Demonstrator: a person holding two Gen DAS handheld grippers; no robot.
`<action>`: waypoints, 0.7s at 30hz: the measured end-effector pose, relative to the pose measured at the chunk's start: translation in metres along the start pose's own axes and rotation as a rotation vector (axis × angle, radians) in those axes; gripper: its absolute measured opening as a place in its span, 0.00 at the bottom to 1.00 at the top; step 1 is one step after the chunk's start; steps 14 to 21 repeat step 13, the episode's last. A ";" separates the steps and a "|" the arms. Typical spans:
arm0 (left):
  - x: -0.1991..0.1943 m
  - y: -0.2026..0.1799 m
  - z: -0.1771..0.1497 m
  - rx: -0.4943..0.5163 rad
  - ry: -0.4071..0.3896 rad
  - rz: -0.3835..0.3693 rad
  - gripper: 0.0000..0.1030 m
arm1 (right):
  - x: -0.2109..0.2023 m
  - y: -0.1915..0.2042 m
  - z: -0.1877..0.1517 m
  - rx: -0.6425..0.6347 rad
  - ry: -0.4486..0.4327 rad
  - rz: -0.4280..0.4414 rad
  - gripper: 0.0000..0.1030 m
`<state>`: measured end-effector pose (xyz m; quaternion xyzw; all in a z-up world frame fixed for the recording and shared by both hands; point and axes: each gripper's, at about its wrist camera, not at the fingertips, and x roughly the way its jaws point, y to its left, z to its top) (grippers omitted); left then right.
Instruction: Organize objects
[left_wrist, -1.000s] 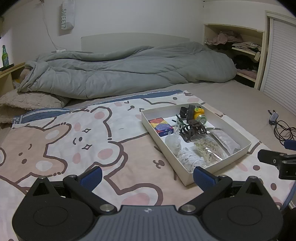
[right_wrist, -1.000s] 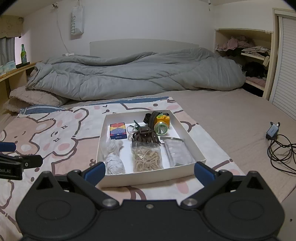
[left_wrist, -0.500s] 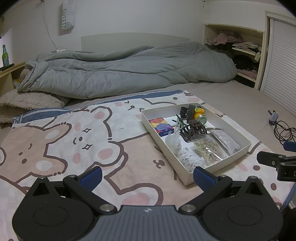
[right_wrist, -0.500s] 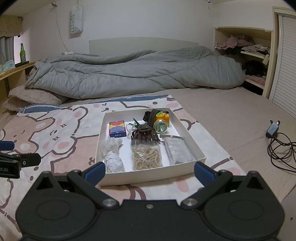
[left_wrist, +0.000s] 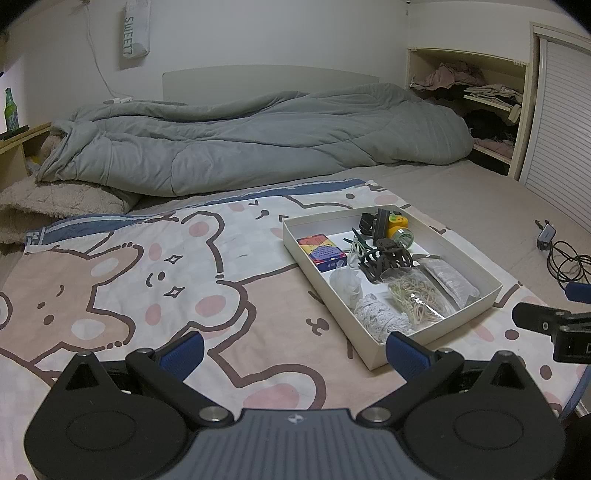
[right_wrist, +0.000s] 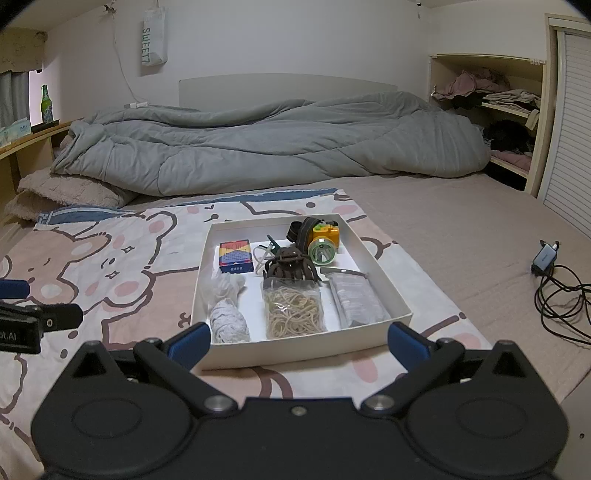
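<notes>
Box (right_wrist: 388, 291) dead ahead of your right gripper (right_wrist: 298, 341), long axis running away from the jaws; its near wall sits just past the blue fingertips (right_wrist: 190, 339). From your left gripper (left_wrist: 293, 352) the same box (left_wrist: 484, 275) lies ahead and off to the right, turned at an angle. Both sets of jaws stand spread wide, holding nothing. Right hand judged nearer and better squared. Contents, nearest the right jaws first: bag of rubber bands (right_wrist: 294, 308) centre, grey cloth bundle (right_wrist: 229, 319) to its left, grey packet (right_wrist: 356, 301) to its right. Beyond: hair claw (right_wrist: 290, 264), headlamp (right_wrist: 323, 242), card box (right_wrist: 235, 255).
</notes>
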<state>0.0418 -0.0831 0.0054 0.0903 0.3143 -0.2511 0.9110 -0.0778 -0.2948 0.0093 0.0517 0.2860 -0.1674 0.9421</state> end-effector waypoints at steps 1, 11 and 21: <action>0.000 0.000 0.000 0.000 0.000 -0.001 1.00 | 0.000 0.000 0.000 0.000 0.000 0.000 1.00; 0.000 0.000 -0.001 -0.002 0.001 -0.001 1.00 | 0.003 0.002 -0.003 -0.004 0.007 0.003 1.00; 0.000 0.000 -0.001 -0.001 0.001 -0.001 1.00 | 0.002 0.001 -0.002 -0.005 0.007 0.004 1.00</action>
